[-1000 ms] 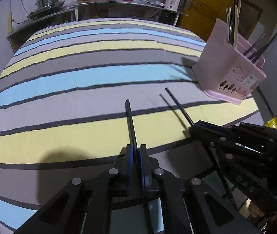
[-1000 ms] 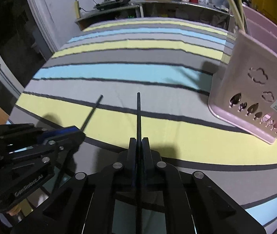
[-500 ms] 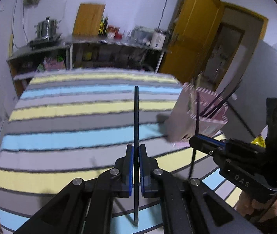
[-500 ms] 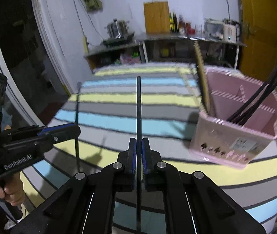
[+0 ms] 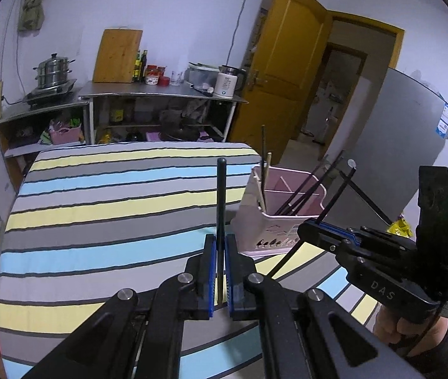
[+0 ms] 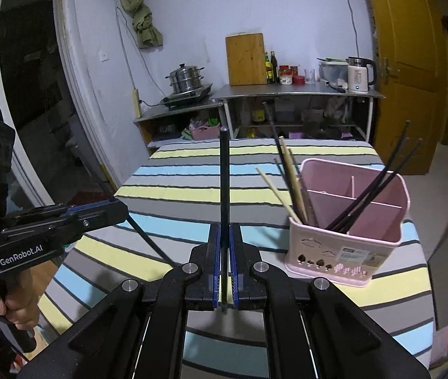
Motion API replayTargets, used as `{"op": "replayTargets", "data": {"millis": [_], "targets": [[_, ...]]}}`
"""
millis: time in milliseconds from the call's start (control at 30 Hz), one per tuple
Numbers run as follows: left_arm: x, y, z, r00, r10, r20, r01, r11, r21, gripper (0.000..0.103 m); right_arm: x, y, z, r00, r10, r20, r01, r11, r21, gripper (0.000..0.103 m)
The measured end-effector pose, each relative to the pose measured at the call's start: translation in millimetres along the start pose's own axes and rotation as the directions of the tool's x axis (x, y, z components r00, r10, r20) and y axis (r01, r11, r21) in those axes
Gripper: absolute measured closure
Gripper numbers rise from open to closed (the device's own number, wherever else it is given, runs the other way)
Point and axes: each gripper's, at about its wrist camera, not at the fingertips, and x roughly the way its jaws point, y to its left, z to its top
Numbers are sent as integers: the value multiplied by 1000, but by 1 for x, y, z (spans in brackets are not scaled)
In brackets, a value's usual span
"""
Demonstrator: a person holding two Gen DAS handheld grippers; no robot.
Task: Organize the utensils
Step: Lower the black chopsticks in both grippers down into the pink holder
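In the left wrist view my left gripper (image 5: 220, 237) is shut on a black chopstick (image 5: 221, 195) that sticks up and forward above the striped cloth. My right gripper (image 6: 224, 225) is likewise shut on a second black chopstick (image 6: 224, 173). Each gripper shows in the other's view: the right gripper (image 5: 303, 229) to the right, the left gripper (image 6: 122, 210) to the left, both off the table. The pink utensil holder (image 6: 343, 248) stands to the right ahead, with wooden chopsticks (image 6: 290, 183) in its left compartment and several black chopsticks (image 6: 378, 181) further right. The same pink utensil holder (image 5: 271, 224) lies between the grippers.
The table with the striped cloth (image 5: 113, 208) stretches ahead. Behind it stand steel shelves (image 6: 296, 94) with a pot, a cutting board, bottles and a kettle. A yellow door (image 5: 283, 72) is at the right. A hand (image 6: 15, 306) grips the left tool's handle.
Both grippers have risen from the cloth and tilted upward, each lifting its black chopstick clear of the table. The holder now sits lower and further off in both views.
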Motion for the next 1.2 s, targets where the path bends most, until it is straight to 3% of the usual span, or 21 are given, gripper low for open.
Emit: {"op": "replayTargets", "data": {"millis": [500, 867, 1033, 1200], "targets": [[21, -35, 24, 994, -100, -33, 101, 994, 41, 98, -33, -33, 4, 996, -76, 55, 73, 995, 63, 98], [20, -72, 90, 983, -164, 79, 156, 983, 96, 98, -82, -74, 49, 959, -178, 222, 150, 979, 140, 98], [32, -77, 112, 982, -156, 106, 145, 984, 107, 98, -83, -83, 66, 944, -197, 263, 159, 975, 158, 98], [56, -80, 114, 985, -147, 87, 136, 984, 117, 98, -65, -89, 70, 945, -207, 253, 170, 972, 161, 98]]}}
